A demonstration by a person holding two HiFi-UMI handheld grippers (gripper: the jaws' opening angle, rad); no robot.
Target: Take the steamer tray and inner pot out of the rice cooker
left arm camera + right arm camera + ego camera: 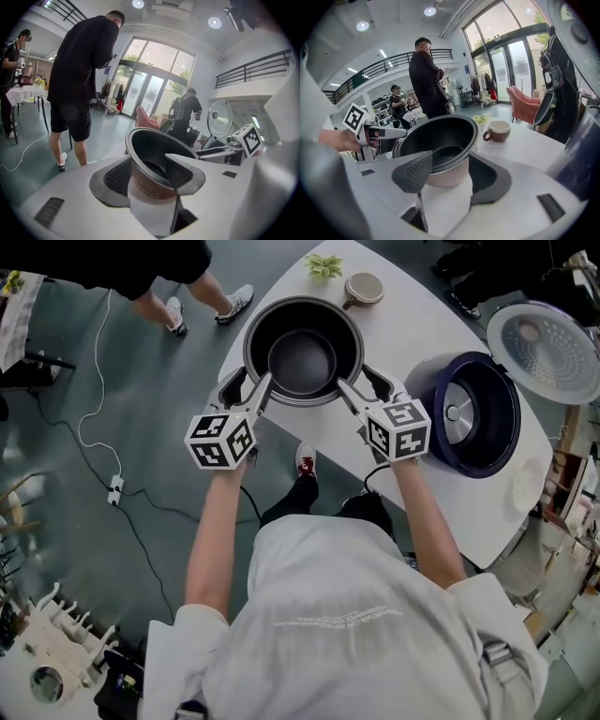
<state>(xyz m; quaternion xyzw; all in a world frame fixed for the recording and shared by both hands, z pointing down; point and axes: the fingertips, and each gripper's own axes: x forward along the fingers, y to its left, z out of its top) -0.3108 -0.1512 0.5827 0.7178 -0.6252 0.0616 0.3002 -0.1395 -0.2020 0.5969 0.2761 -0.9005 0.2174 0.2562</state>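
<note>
**A:** In the head view, where is the inner pot point(303, 357)?

**B:** It is out of the rice cooker point(506, 442) and stands upright on the white desk point(412, 324), near the front edge. The cooker sits just beside it on the right. Only that view shows the cooker's open bowl and its raised lid point(548, 351) together.

**A:** What do the gripper views add?

**B:** They show the gap at the jaws, which the head view does not. The left gripper point(248, 382) straddles the pot's rim, with one pad outside the wall and the other inside. The jaws stand wide apart and are not clamped on the rim. Whether a pad brushes the wall I cannot tell. Behind the pot, a person in black point(82, 79) stands on the floor.

**A:** And the right gripper point(361, 382)?

**B:** It does the same at the opposite side of the rim. Its left pad is inside the pot and its right pad is outside. The jaws are spread wide, with bare desk showing between them, and they grip nothing. That view also shows a brown mug point(499, 130) and a small green plant point(479, 119) on the desk beyond the pot.
</note>
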